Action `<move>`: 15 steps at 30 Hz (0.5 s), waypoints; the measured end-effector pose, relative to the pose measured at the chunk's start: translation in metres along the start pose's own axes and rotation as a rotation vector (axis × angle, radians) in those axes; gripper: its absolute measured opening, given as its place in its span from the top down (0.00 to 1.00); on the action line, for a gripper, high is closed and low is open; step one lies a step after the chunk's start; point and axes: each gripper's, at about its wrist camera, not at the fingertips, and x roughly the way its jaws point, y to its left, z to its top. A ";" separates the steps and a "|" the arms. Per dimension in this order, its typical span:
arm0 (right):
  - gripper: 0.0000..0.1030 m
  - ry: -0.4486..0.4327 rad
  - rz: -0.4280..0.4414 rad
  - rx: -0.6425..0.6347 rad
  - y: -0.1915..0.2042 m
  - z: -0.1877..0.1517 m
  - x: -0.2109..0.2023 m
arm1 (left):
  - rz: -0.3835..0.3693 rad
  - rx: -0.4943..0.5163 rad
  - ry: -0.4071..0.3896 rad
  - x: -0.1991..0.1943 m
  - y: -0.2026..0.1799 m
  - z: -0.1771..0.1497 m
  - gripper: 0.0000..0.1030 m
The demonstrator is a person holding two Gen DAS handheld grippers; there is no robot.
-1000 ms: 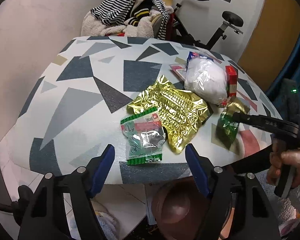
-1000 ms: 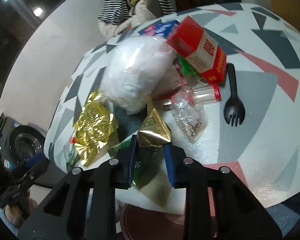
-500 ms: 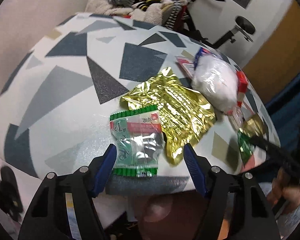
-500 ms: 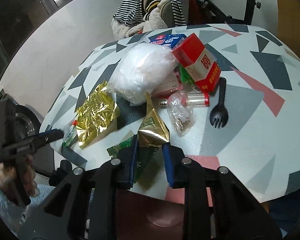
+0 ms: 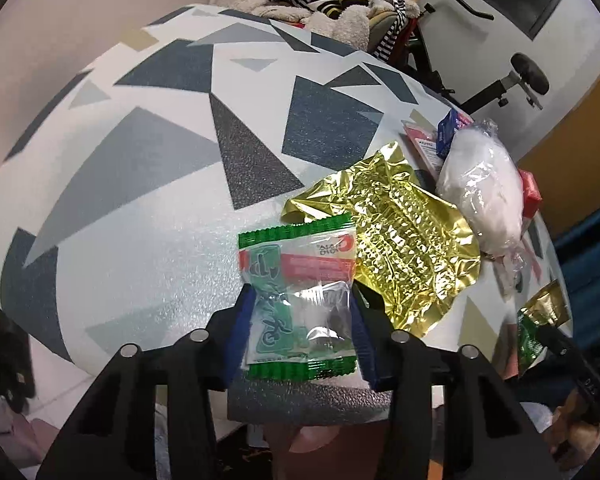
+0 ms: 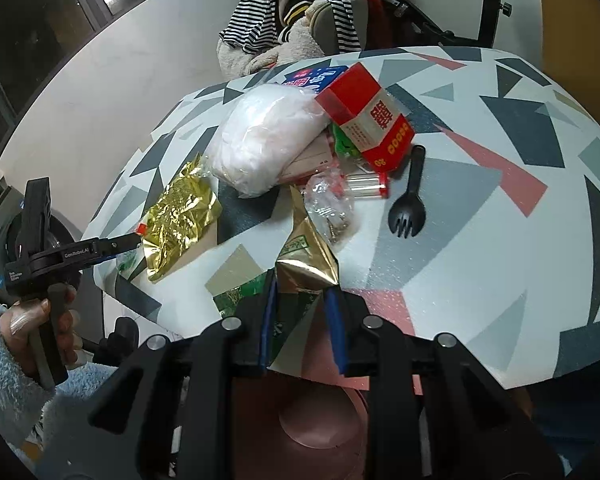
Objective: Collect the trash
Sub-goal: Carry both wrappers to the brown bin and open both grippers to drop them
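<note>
- Here, the table point(image 6: 480, 216) with its grey, dark and pink triangles carries a heap of litter: a crumpled gold foil bag point(image 5: 404, 240) lies just beside the green-and-clear wrapper point(image 5: 300, 292), and its corner runs under that wrapper's right edge.
- Behind the foil sits a bulging white plastic bag point(image 6: 264, 140), leaning against a red carton point(image 6: 368, 120); a blue packet point(image 6: 320, 78) shows at the far side of the heap.
- A black spork point(image 6: 410, 204) lies on bare table to the right of the carton, apart from it; a small clear crumpled bag point(image 6: 330, 204) and a clear tube with a red cap point(image 6: 366, 184) lie between spork and white bag.
- Beyond the table, striped and fleecy clothes point(image 6: 300, 20) are heaped on a chair, next to an exercise bike point(image 5: 512, 80).
- The left gripper point(image 5: 300, 320) has just been narrowing its jaws; the blue pads now sit against both side edges of the green-and-clear wrapper, which lies at the table's near edge.
- The right gripper point(image 6: 300, 316) is closed narrow on a gold-and-green wrapper point(image 6: 304, 256), whose folded gold peak rises above the pads at the table's near edge.
- A pinkish round bin point(image 6: 320, 412) stands below the table edge, under the right gripper; what is in it cannot be seen.
</note>
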 end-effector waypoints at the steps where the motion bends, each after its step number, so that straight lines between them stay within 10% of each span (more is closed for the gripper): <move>1: 0.75 0.000 0.000 -0.002 0.000 -0.001 -0.001 | -0.014 -0.008 0.006 -0.001 0.003 -0.001 0.61; 15: 0.75 -0.029 0.006 -0.042 0.006 -0.015 -0.027 | -0.042 0.205 -0.088 -0.063 -0.035 -0.032 0.63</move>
